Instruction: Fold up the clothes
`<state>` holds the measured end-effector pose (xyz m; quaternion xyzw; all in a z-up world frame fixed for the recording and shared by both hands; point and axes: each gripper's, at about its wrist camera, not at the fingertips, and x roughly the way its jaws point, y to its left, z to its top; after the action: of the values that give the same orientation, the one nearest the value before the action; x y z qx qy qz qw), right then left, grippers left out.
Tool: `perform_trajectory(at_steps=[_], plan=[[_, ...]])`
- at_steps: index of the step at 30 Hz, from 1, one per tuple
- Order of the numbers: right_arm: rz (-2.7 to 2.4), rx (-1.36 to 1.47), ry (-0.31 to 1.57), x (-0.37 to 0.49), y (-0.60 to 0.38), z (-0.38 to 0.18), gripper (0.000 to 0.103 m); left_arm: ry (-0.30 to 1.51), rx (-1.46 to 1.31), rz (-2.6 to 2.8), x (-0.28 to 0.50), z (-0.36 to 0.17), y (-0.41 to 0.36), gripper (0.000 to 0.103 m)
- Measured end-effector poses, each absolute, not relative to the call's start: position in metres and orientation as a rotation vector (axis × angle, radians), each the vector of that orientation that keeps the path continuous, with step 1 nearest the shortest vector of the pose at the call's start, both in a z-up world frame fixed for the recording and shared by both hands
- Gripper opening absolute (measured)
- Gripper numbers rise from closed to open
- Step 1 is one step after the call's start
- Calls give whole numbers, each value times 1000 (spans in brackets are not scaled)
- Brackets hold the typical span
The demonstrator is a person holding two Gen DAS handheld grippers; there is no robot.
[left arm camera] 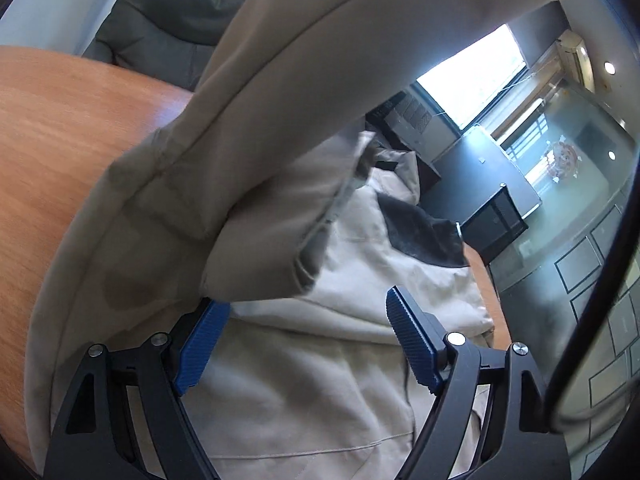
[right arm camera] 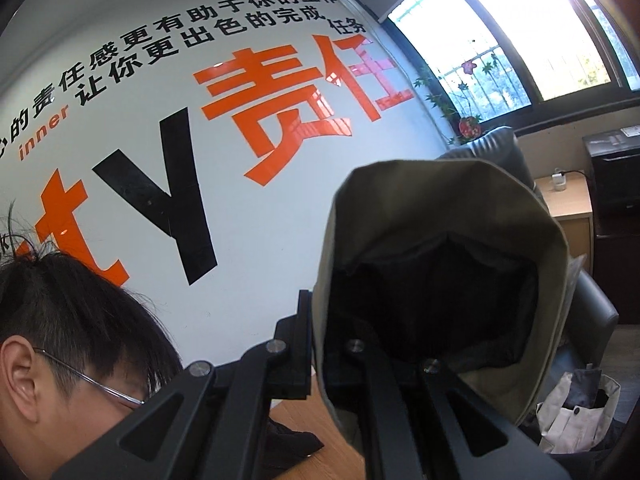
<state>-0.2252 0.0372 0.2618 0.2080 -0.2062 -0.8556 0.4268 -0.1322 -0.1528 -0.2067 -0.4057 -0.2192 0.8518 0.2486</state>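
Note:
A beige jacket with a dark lining lies on the wooden table. My left gripper is open just above it, blue pads apart, with a raised fold of the jacket draped over its left finger. In the right wrist view, my right gripper is tilted upward and shut on the jacket's beige cloth, which hangs over the fingers and hides the tips; the dark lining faces the camera.
A dark leather chair stands beyond the table. A person's head with glasses is close at the lower left of the right wrist view. A side cabinet, a black box and a bag stand at the right.

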Motion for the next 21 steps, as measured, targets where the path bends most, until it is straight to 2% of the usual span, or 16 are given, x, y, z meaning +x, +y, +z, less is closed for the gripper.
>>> perform_trajectory(at_steps=[5, 7, 9, 11, 14, 18, 20, 21], plan=[[-2164, 566, -555, -227, 56, 242, 2, -524, -954, 2304, -129, -180, -148, 85], [-2177, 596, -577, -228, 67, 230, 2, -474, -950, 2328, -135, -180, -145, 86], [-2191, 620, -592, -227, 77, 220, 2, -503, -996, 2365, -149, -190, -151, 86], [-2208, 642, -597, -225, 85, 211, 2, -615, -1076, 2376, -166, -210, -169, 84], [-2220, 685, -609, -222, 95, 195, 2, -766, -1163, 2339, -179, -231, -193, 68], [-2237, 690, -667, -218, 117, 176, 2, -813, -1170, 2316, -182, -235, -197, 69], [-2246, 683, -693, -215, 127, 172, 2, -954, -1156, 2259, -179, -241, -207, 68], [-2250, 681, -701, -213, 131, 171, 2, -1035, -1140, 2238, -176, -244, -216, 62]])
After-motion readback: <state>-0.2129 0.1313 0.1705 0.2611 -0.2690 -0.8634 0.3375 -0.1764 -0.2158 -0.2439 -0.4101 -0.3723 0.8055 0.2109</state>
